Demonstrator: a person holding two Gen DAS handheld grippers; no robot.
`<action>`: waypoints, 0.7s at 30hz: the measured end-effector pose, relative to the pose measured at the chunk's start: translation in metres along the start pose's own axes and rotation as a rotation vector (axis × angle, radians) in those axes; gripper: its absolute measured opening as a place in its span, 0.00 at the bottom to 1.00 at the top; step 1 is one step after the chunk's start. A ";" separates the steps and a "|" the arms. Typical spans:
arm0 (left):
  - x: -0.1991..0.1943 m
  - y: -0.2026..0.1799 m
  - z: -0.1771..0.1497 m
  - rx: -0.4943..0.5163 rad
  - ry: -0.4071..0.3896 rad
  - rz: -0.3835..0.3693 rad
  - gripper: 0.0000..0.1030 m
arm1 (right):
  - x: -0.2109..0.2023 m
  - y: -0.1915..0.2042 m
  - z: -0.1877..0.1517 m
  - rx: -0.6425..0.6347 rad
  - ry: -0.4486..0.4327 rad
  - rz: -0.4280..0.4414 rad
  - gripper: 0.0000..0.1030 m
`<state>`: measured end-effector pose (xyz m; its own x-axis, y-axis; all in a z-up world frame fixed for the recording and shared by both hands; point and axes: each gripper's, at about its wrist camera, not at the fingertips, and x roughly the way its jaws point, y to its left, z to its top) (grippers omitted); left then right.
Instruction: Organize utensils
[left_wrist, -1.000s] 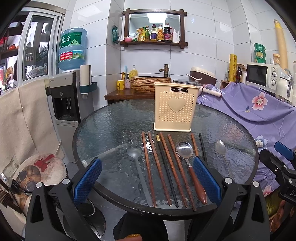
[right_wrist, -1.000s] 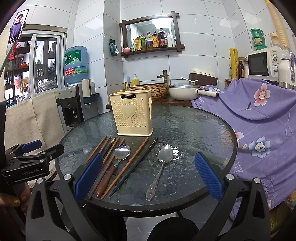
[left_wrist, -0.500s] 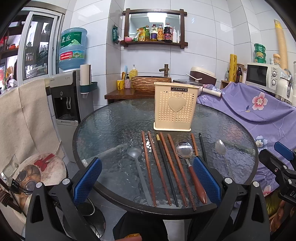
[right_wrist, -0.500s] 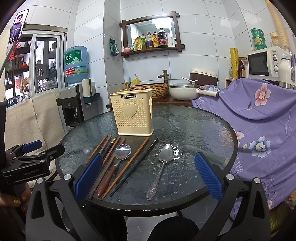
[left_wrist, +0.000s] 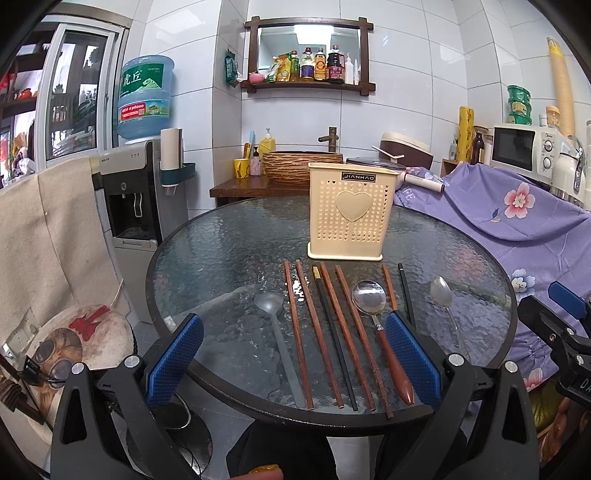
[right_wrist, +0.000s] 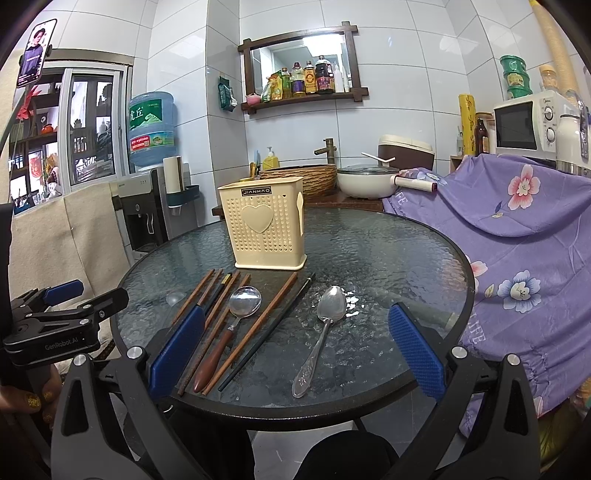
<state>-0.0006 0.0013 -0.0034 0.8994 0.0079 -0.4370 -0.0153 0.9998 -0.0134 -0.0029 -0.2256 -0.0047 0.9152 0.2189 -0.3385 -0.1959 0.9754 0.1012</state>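
Lying in a row on the round textured-glass table (left_wrist: 221, 243), brown wooden chopsticks (left_wrist: 295, 325), black chopsticks (left_wrist: 334, 339), a wooden-handled steel ladle (left_wrist: 369, 297) and a plain steel spoon (right_wrist: 330, 306) sit ahead of both grippers, untouched. The left gripper (left_wrist: 295, 354) and right gripper (right_wrist: 295, 347) are spread wide, holding nothing. Beyond the utensils stands the cream perforated plastic holder (left_wrist: 351, 214); its contents cannot be seen.

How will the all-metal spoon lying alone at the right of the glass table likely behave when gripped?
The shiny all-metal spoon looks rigid, so it probably won't flex. Its thin handle lies flat on the textured glass table, likely hard to get under and slippery. It probably won't roll.
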 end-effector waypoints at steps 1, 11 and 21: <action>0.000 0.000 0.000 0.000 0.000 0.000 0.94 | 0.000 0.000 0.000 0.000 0.000 0.001 0.95; 0.000 0.000 0.000 0.001 0.001 0.001 0.94 | 0.000 0.000 -0.002 0.002 0.003 0.001 0.95; 0.000 0.002 -0.001 0.002 0.003 0.002 0.94 | 0.001 0.000 -0.004 0.001 0.011 0.001 0.95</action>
<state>-0.0016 0.0029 -0.0045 0.8981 0.0094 -0.4398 -0.0156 0.9998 -0.0106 -0.0035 -0.2258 -0.0083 0.9113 0.2197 -0.3483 -0.1960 0.9752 0.1025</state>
